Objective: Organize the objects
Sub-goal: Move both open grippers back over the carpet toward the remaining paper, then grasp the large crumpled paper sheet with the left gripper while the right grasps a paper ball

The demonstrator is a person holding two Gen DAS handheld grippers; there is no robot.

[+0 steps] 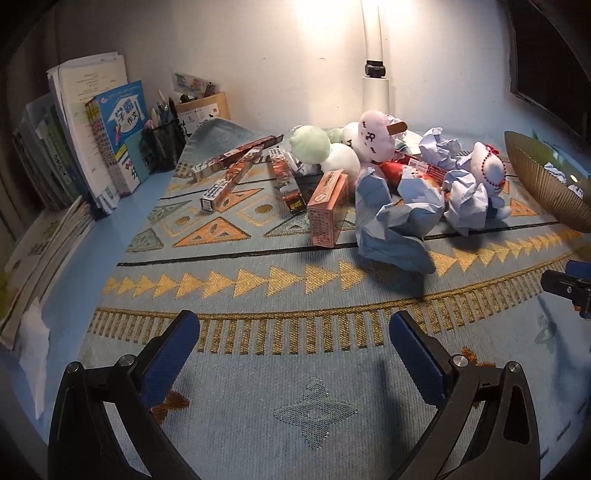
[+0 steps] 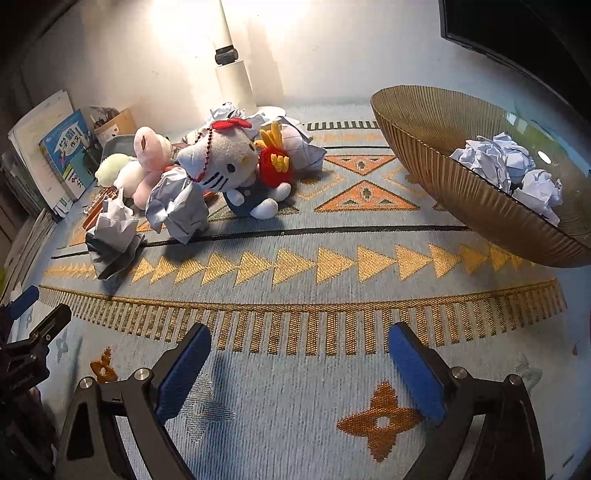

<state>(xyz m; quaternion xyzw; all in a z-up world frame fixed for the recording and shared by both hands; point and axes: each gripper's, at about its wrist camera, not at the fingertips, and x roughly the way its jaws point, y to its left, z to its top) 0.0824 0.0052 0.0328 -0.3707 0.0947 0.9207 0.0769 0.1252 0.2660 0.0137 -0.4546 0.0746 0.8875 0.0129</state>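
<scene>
Right wrist view: ribbed golden bowl (image 2: pixel 443 184) holds crumpled paper balls (image 2: pixel 506 162); both grippers' (image 2: pixel 299 365) (image 1: pixel 295 343) jaws stand wide apart, empty, above the woven mat (image 2: pixel 295 266).

wall (image 1: pixel 258 44): white, lamplit | lamp (image 2: pixel 236 79): white | monitor (image 2: pixel 517 26): dark

The left gripper (image 1: pixel 293 325) points forward and downward, its two black arms splayed far apart and its blue pads (image 1: pixel 168 360) facing each other across a wide gap with nothing between them. The pads touch nothing. The right gripper (image 2: pixel 299 338) takes the same pose: tilted down, jaws spread wide, blue pads (image 2: pixel 415 373) apart and bare, nothing gripped. The two grippers sit side by side at a similar height. In the left wrist view, part of the right gripper shows at the right edge; in the right wrist view, the left gripper's black frame shows at the left edge.
</scene>
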